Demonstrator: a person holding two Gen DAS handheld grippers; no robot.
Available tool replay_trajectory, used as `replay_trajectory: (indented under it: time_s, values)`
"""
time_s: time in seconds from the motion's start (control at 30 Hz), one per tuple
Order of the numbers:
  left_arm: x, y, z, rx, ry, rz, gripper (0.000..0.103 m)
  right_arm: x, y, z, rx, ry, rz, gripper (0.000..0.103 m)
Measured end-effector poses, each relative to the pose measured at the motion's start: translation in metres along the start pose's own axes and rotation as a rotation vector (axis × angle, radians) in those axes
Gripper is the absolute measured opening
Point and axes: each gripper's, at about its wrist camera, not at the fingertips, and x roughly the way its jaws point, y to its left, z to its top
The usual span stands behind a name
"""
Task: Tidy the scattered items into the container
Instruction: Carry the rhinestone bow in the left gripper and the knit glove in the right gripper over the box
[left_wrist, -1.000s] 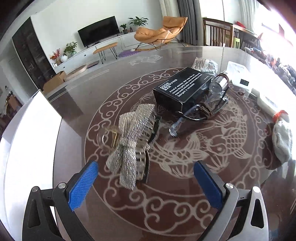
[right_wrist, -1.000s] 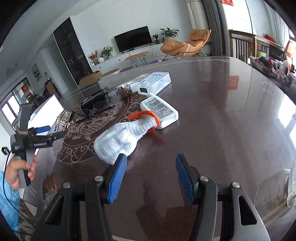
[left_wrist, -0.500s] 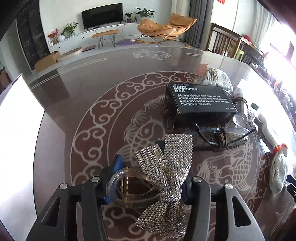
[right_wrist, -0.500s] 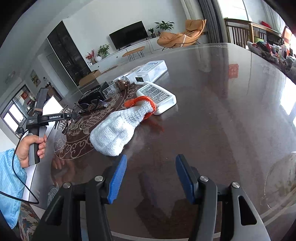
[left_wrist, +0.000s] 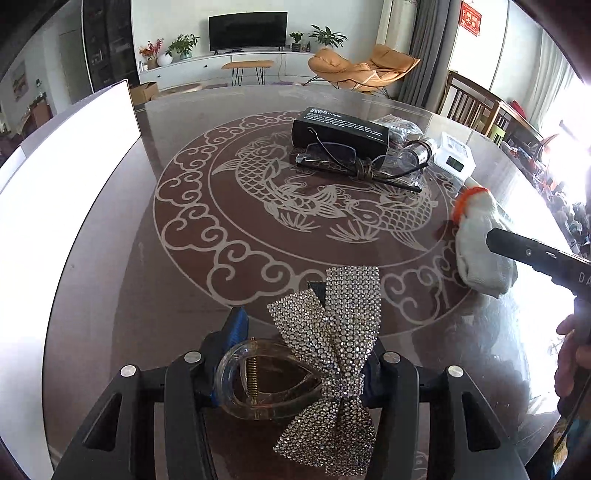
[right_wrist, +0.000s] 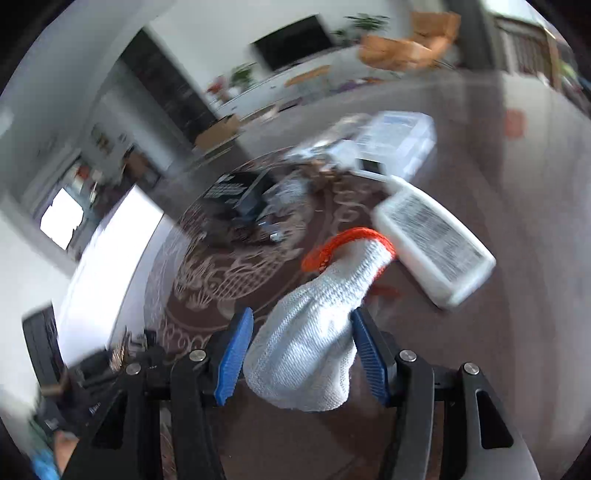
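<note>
Scattered items lie across the surface (left_wrist: 122, 258), a dark round top with a pale fish and cloud pattern under glass. The container appears to be the large white box (left_wrist: 55, 192) at the left edge of the left wrist view; its inside is washed out, so I cannot tell what it holds.

Going down in size: a black printed box (left_wrist: 340, 129) sits at the far side of the pattern, with a white boxed device (left_wrist: 456, 155) near it and a white labelled bottle (right_wrist: 436, 247) just beside the glove's cuff. The white knit glove (right_wrist: 310, 354) with an orange cuff lies between the fingers of the right hand-held gripper (right_wrist: 301, 358), which reads as spread around it rather than clamped; blur makes contact hard to judge. Eyeglasses (left_wrist: 332, 153) rest against the black box, touching a small clear bottle (left_wrist: 413, 155).

Nearest, the left hand-held gripper (left_wrist: 295, 365) is clenched on the rhinestone bow hair claw (left_wrist: 325, 354), its clear plastic loop and spring pinched between the blue pads.

The step in hand looks like a double pick: the clip is secured, the glove is being taken. Next, the left should carry the clip over the white box's wall and let go inside, while the right closes on the soft glove, squeezing enough that the knit does not slip.
</note>
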Motion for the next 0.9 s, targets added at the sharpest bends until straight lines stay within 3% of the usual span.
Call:
replay_trajectory:
  time_s: [0.07, 0.17, 0.23, 0.33, 0.4, 0.47, 0.53, 0.57, 0.6, 0.7, 0.9]
  values:
    - [-0.002, -0.002, -0.002, 0.0, 0.0, 0.015, 0.052, -0.005, 0.008, 0.0, -0.052, -0.005, -0.011, 0.057]
    - [-0.003, -0.001, -0.003, -0.011, -0.005, 0.028, 0.055, -0.011, -0.007, -0.002, 0.092, 0.01, 0.006, 0.057]
    - [0.0, 0.001, -0.002, -0.015, 0.0, 0.036, 0.06, -0.008, -0.008, -0.005, 0.123, 0.026, 0.01, 0.057]
    - [-0.001, 0.001, -0.007, 0.001, 0.007, 0.072, 0.067, 0.005, 0.002, -0.007, 0.1, 0.046, -0.005, 0.057]
    - [0.0, 0.007, -0.009, -0.012, 0.008, 0.088, 0.08, 0.016, 0.006, -0.006, 0.076, 0.054, -0.032, 0.057]
    - [0.0, 0.014, -0.011, -0.037, 0.0, 0.084, 0.081, 0.019, 0.014, -0.007, 0.026, 0.036, -0.089, 0.057]
    - [-0.001, 0.018, -0.013, -0.037, -0.016, 0.076, 0.079, 0.022, 0.021, -0.008, -0.03, 0.041, -0.119, 0.053]
    - [-0.002, 0.02, -0.014, -0.035, -0.026, 0.08, 0.069, 0.022, 0.024, -0.01, -0.045, 0.05, -0.118, 0.046]
    - [-0.004, 0.02, -0.014, -0.03, -0.035, 0.088, 0.05, 0.021, 0.026, -0.011, -0.058, 0.052, -0.113, 0.031]
    - [-0.008, 0.025, -0.013, -0.054, -0.032, 0.058, 0.049, 0.009, 0.031, -0.018, -0.093, 0.034, -0.139, 0.028]
    - [-0.025, 0.02, -0.025, -0.104, 0.002, -0.017, 0.049, -0.032, 0.032, -0.04, -0.036, -0.02, -0.049, 0.028]
